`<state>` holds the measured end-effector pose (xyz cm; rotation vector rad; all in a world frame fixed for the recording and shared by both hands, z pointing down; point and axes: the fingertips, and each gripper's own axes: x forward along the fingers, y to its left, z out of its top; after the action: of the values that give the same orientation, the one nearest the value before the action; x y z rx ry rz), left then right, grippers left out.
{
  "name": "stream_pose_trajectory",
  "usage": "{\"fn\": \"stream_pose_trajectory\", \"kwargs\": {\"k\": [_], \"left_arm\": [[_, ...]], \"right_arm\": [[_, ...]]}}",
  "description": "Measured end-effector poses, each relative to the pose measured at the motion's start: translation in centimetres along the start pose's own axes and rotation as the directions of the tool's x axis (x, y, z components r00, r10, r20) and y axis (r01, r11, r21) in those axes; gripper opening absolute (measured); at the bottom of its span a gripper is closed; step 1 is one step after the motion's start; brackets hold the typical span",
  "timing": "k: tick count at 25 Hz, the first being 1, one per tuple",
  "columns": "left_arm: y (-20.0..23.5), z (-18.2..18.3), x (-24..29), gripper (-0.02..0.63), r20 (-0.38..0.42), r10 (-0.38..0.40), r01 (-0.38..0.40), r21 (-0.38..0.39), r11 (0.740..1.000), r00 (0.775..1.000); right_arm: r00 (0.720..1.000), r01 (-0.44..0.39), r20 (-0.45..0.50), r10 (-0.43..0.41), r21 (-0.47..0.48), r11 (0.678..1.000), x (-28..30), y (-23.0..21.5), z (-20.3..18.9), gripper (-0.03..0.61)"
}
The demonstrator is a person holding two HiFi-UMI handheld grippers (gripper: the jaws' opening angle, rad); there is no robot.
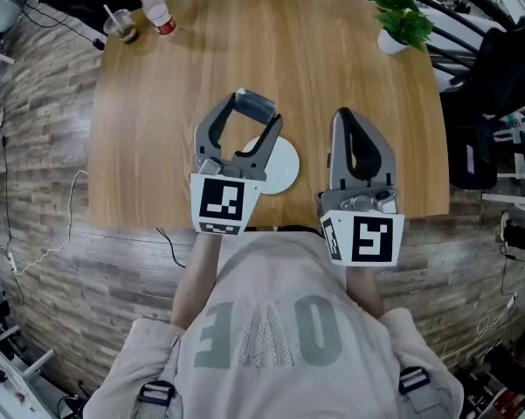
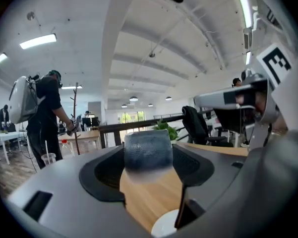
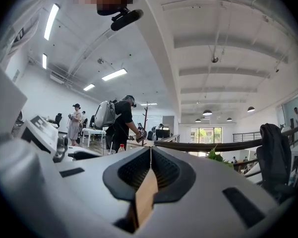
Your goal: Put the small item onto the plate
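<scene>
My left gripper (image 1: 255, 109) is shut on a small dark grey item (image 1: 256, 106), held up above the wooden table (image 1: 183, 85). In the left gripper view the item (image 2: 148, 150) sits clamped between the jaw tips. A white plate (image 1: 279, 166) lies on the table just below and right of this gripper, partly hidden by it; its edge (image 2: 164, 225) shows low in the left gripper view. My right gripper (image 1: 343, 113) stands to the right of the plate, jaws pressed together with nothing between them (image 3: 149, 151).
A plastic cup with a straw (image 1: 122, 26) and a red-capped bottle (image 1: 159, 12) stand at the table's far left corner. A potted plant (image 1: 400, 17) is at the far right corner. Office chairs (image 1: 476, 112) stand to the right of the table.
</scene>
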<state>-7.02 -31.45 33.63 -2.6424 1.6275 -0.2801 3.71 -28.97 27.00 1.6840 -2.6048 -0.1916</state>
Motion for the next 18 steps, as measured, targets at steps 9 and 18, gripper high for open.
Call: {"fn": "stream_pose_trajectory", "kwargs": {"k": [9, 18], "left_arm": [[-4.6, -15.5, 1.8, 0.302, -0.537, -0.192, 0.207, -0.033, 0.978, 0.822], [-8.2, -22.5, 0.7, 0.302, -0.737, -0.241, 0.367, 0.010, 0.930, 0.631]], "right_arm": [[0.995, 0.089, -0.046, -0.088, 0.007, 0.996, -2.4, -1.6, -1.3, 0.018], [0.966, 0.235, -0.112, -0.234, -0.002, 0.972, -6.7, -5.2, -3.2, 0.018]]}}
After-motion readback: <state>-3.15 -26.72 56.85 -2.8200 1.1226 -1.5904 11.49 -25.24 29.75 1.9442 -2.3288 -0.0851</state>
